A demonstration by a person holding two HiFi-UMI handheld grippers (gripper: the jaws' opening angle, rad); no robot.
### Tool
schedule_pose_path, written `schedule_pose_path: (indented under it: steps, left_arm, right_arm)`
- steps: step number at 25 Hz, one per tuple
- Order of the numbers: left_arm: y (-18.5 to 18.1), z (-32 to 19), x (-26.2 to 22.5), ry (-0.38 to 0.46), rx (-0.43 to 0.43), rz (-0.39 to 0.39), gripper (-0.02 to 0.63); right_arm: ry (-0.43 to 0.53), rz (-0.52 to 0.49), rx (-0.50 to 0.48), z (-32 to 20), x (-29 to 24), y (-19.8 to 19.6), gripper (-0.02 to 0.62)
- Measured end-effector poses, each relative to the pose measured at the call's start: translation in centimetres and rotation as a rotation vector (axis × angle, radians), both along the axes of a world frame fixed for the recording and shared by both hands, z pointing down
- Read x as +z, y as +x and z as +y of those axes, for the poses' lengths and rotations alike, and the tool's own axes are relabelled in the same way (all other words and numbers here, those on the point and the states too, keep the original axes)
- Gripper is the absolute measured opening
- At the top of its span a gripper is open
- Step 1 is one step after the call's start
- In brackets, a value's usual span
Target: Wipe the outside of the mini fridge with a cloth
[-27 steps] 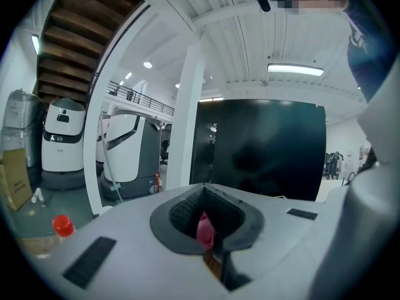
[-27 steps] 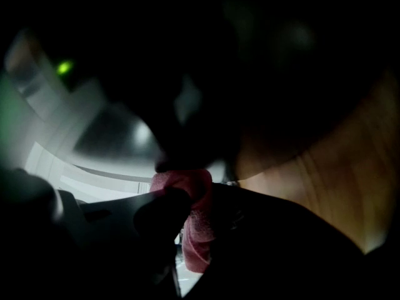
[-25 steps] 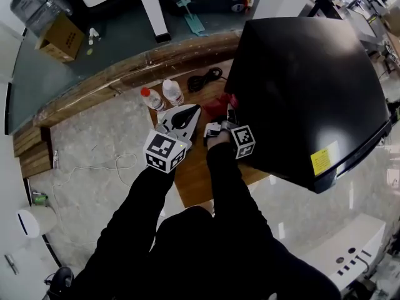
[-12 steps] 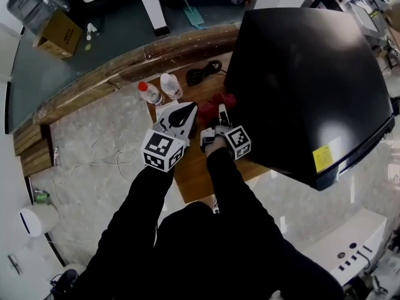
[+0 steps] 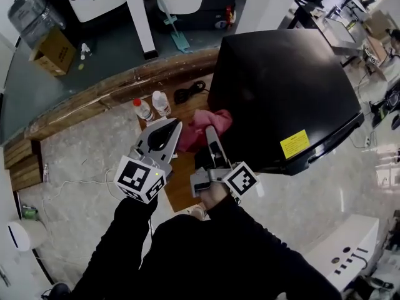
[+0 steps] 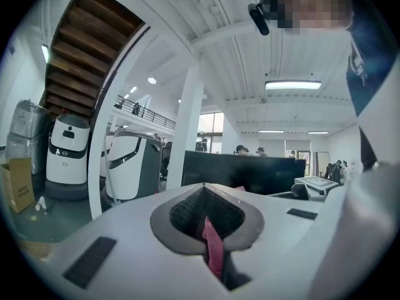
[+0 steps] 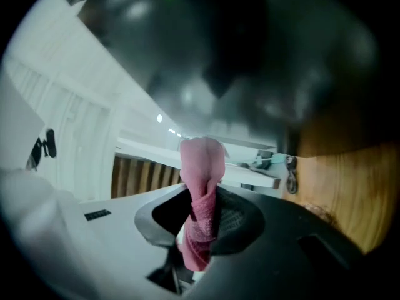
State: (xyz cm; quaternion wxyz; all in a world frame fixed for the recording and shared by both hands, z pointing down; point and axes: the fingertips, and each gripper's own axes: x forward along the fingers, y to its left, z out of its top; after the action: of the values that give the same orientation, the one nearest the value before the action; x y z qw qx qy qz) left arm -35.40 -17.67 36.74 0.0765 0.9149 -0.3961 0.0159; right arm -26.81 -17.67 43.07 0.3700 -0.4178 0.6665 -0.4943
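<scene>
The black mini fridge (image 5: 287,86) stands on a low wooden platform (image 5: 181,180). A pink cloth (image 5: 203,125) hangs just left of the fridge's side, held between both grippers. My left gripper (image 5: 176,125) is shut on the cloth's left edge, and a thin pink strip (image 6: 213,250) shows between its jaws. My right gripper (image 5: 209,132) is shut on a bunched fold of the cloth (image 7: 201,186). In the right gripper view the fridge's glossy wall (image 7: 237,55) fills the top, very close. The fridge (image 6: 250,174) lies beyond the left gripper (image 6: 205,200).
Two small plastic bottles (image 5: 142,109) (image 5: 161,102) stand on the platform's far end beside a coiled black cable (image 5: 187,93). A curved wooden kerb (image 5: 94,100) runs behind. A yellow label (image 5: 294,144) sits on the fridge's near corner. A cardboard box (image 5: 53,50) is far left.
Both grippers have drawn back toward me and away from the fridge's side. The cloth, earlier bunched low against the fridge, now hangs spread between the two grippers.
</scene>
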Motion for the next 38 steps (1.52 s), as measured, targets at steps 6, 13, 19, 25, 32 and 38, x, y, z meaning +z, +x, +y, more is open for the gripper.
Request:
schedule_pose_path:
  steps: [6,13,19,25,32,38]
  left_arm:
    - [3.6,3.1,-5.7,0.083,0.054,0.07,0.003]
    - [8.3,4.2,-2.6,0.034,0.126,0.044,0.003]
    - [10.8,4.1,1.7,-0.023,0.171,-0.013,0.003]
    - [11.6,4.1,6.7,-0.088,0.191,-0.063,0.003]
    - [12.1,3.4,15.0,-0.146,0.206,-0.087,0.003]
    - [12.5,3.6,22.3,-0.205,0.227,-0.139,0.003]
  right_arm:
    - [0.082,-0.019,0.061,3.4,-6.7,3.5,0.083]
    - [-0.009,-0.091,0.209,5.1,-2.6,9.8,0.083]
    - [-0.078,-0.196,0.254,5.0,1.7,11.2,0.081]
    - [-0.156,-0.218,0.276,4.8,6.9,11.5,0.083]
    - [-0.271,-0.174,0.299,4.5,14.9,11.7,0.083]
    - [-0.343,-0.156,0.322,4.3,21.4,11.6,0.083]
